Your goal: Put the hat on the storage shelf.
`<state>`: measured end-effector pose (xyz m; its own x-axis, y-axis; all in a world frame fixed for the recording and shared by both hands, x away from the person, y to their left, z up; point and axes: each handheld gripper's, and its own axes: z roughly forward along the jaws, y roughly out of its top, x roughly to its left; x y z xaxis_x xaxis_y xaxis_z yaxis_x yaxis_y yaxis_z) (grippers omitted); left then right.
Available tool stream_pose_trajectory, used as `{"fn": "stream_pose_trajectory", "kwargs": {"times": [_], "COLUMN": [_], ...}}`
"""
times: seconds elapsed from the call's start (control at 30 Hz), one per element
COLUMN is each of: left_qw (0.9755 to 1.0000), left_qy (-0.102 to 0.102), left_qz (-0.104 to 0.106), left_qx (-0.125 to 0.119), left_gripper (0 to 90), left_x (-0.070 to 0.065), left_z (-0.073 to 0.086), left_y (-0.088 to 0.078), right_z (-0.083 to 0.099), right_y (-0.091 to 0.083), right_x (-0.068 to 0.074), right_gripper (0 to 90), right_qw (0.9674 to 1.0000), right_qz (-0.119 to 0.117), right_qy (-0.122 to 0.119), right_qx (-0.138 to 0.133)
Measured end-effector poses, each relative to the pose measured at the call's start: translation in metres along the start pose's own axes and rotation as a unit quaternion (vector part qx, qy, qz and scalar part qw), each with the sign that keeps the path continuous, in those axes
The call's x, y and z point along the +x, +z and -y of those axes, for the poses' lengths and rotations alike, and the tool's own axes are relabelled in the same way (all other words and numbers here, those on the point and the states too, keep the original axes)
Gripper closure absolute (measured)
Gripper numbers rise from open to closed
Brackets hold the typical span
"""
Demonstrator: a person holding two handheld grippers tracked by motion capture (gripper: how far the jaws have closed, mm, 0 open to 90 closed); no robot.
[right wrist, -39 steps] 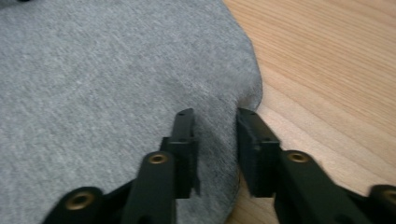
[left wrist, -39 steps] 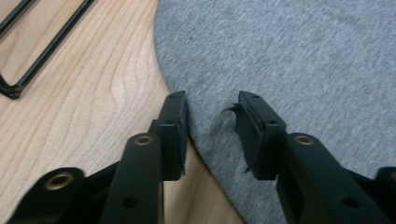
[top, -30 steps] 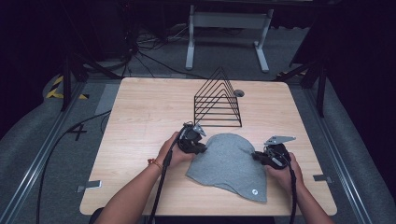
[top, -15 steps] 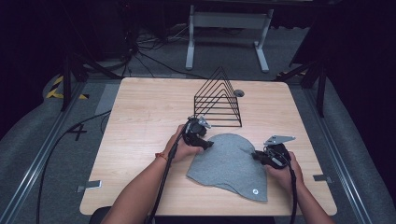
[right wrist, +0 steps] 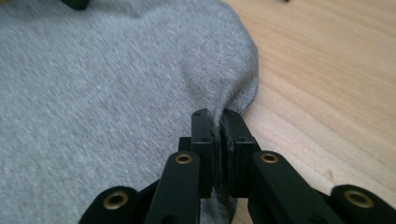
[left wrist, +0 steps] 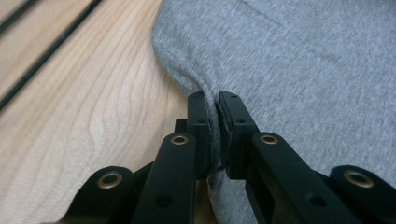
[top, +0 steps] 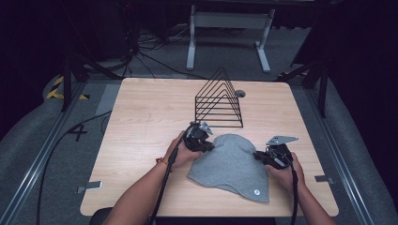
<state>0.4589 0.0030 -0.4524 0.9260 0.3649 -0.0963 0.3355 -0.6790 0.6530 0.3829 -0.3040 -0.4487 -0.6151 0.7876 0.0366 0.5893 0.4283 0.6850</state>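
Now both grippers, left gripper (top: pixel 204 142) and right gripper (top: pixel 261 156), pinch opposite edges of the grey beanie (top: pixel 233 164) (flat, just this side of the wire rack (top: pixel 219 101)).

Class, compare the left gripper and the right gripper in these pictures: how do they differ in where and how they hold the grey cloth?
The left gripper pinches the grey cloth's left edge, close to the black wire rack; the right gripper pinches the right edge, farther from it. The right gripper's grey plate shows flat above it; the left's is tilted. Both are shut on a fold of cloth lying on the table.
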Motion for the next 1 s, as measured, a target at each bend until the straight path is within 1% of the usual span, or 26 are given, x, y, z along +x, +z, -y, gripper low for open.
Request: {"fn": "stream_pose_trajectory", "kwargs": {"times": [0.03, 0.07, 0.1, 0.17, 0.2, 0.23, 0.27, 0.33, 0.37, 0.4, 0.43, 0.47, 0.53, 0.57, 0.6, 0.63, 0.67, 0.7, 0.73, 0.77, 0.8, 0.87, 0.9, 0.93, 0.97, 1.0], "left_qw": [0.9999, 0.9999, 0.9996, 0.9984, 0.9979, 0.9972, 0.996, 0.9937, 0.9937, 0.9929, 0.9922, 0.9897, 0.9871, 0.9858, 0.9858, 0.9852, 0.984, 0.983, 0.983, 0.9825, 0.9825, 0.9803, 0.9799, 0.9789, 0.978, 0.977], "left_qy": [0.008, 0.008, 0.013, 0.017, 0.019, 0.026, 0.035, 0.052, 0.052, 0.056, 0.061, 0.068, 0.078, 0.077, 0.077, 0.078, 0.078, 0.081, 0.081, 0.079, 0.079, 0.084, 0.082, 0.083, 0.086, 0.081], "left_qz": [-0.003, -0.006, -0.009, -0.015, -0.016, -0.018, -0.025, -0.033, -0.033, -0.038, -0.042, -0.055, -0.064, -0.071, -0.071, -0.074, -0.076, -0.082, -0.082, -0.08, -0.08, -0.087, -0.087, -0.096, -0.099, -0.099], "left_qx": [-0.006, -0.013, -0.024, -0.051, -0.06, -0.068, -0.078, -0.094, -0.094, -0.098, -0.101, -0.114, -0.124, -0.131, -0.131, -0.134, -0.141, -0.143, -0.143, -0.149, -0.149, -0.157, -0.16, -0.16, -0.163, -0.17], "left_gripper": [84.3, 84.4, 84.5, 84.6, 84.5, 84.6, 84.6, 84.9, 85.1, 85.2, 85.2, 85.2, 85.2, 85.2, 85.2, 85.2, 85.3, 85.2, 85.3, 85.2, 85.3, 85.3, 85.2, 85.3, 85.3, 85.2], "left_x": [-0.001, -0.003, -0.006, -0.009, -0.012, -0.014, -0.018, -0.024, -0.024, -0.026, -0.027, -0.03, -0.03, -0.031, -0.031, -0.03, -0.028, -0.028, -0.028, -0.026, -0.026, -0.025, -0.025, -0.025, -0.024, -0.023], "left_z": [-0.003, -0.005, -0.009, -0.015, -0.019, -0.022, -0.027, -0.033, -0.033, -0.036, -0.039, -0.044, -0.049, -0.052, -0.052, -0.056, -0.062, -0.064, -0.064, -0.071, -0.071, -0.08, -0.084, -0.089, -0.093, -0.096], "left_y": [-0.004, -0.008, -0.015, -0.029, -0.036, -0.043, -0.053, -0.069, -0.069, -0.075, -0.082, -0.092, -0.105, -0.111, -0.111, -0.118, -0.127, -0.131, -0.131, -0.14, -0.14, -0.151, -0.156, -0.16, -0.164, -0.168], "right_z": [-0.001, -0.003, -0.005, -0.01, -0.013, -0.016, -0.02, -0.03, -0.036, -0.04, -0.04, -0.05, -0.058, -0.062, -0.062, -0.067, -0.079, -0.084, -0.089, -0.094, -0.094, -0.109, -0.115, -0.121, -0.127, -0.133], "right_y": [-0.003, -0.006, -0.01, -0.021, -0.026, -0.031, -0.037, -0.049, -0.054, -0.059, -0.059, -0.068, -0.076, -0.08, -0.08, -0.084, -0.094, -0.098, -0.102, -0.106, -0.106, -0.118, -0.123, -0.127, -0.13, -0.134], "right_x": [0.001, 0.001, 0.002, 0.004, 0.005, 0.005, 0.006, 0.008, 0.009, 0.01, 0.01, 0.011, 0.012, 0.012, 0.012, 0.012, 0.012, 0.012, 0.012, 0.012, 0.012, 0.013, 0.013, 0.013, 0.012, 0.012], "right_gripper": [84.9, 85.0, 85.0, 85.1, 85.1, 85.1, 85.1, 85.1, 85.1, 85.2, 85.2, 85.2, 85.2, 85.2, 85.2, 85.2, 85.2, 85.2, 85.2, 85.2, 85.2, 85.2, 85.2, 85.2, 85.2, 85.2], "right_qw": [1.0, 0.9999, 0.9999, 0.9994, 0.9992, 0.9987, 0.9983, 0.9968, 0.996, 0.9954, 0.9954, 0.9942, 0.9929, 0.9921, 0.9921, 0.9911, 0.989, 0.9879, 0.9871, 0.9861, 0.9861, 0.9833, 0.9824, 0.9817, 0.9811, 0.9802], "right_qz": [0.001, 0.0, -0.001, -0.002, -0.004, -0.006, -0.004, -0.004, -0.001, 0.0, 0.0, 0.0, 0.003, 0.006, 0.006, 0.008, 0.012, 0.016, 0.015, 0.016, 0.016, 0.026, 0.029, 0.031, 0.034, 0.036], "right_qy": [-0.003, -0.005, -0.005, -0.009, -0.011, -0.014, -0.017, -0.024, -0.032, -0.035, -0.035, -0.043, -0.051, -0.055, -0.055, -0.06, -0.069, -0.072, -0.074, -0.074, -0.074, -0.087, -0.09, -0.091, -0.093, -0.096], "right_qx": [-0.004, -0.01, -0.016, -0.032, -0.039, -0.048, -0.056, -0.076, -0.083, -0.089, -0.089, -0.099, -0.108, -0.113, -0.113, -0.119, -0.131, -0.136, -0.141, -0.148, -0.148, -0.157, -0.161, -0.164, -0.166, -0.169]}}
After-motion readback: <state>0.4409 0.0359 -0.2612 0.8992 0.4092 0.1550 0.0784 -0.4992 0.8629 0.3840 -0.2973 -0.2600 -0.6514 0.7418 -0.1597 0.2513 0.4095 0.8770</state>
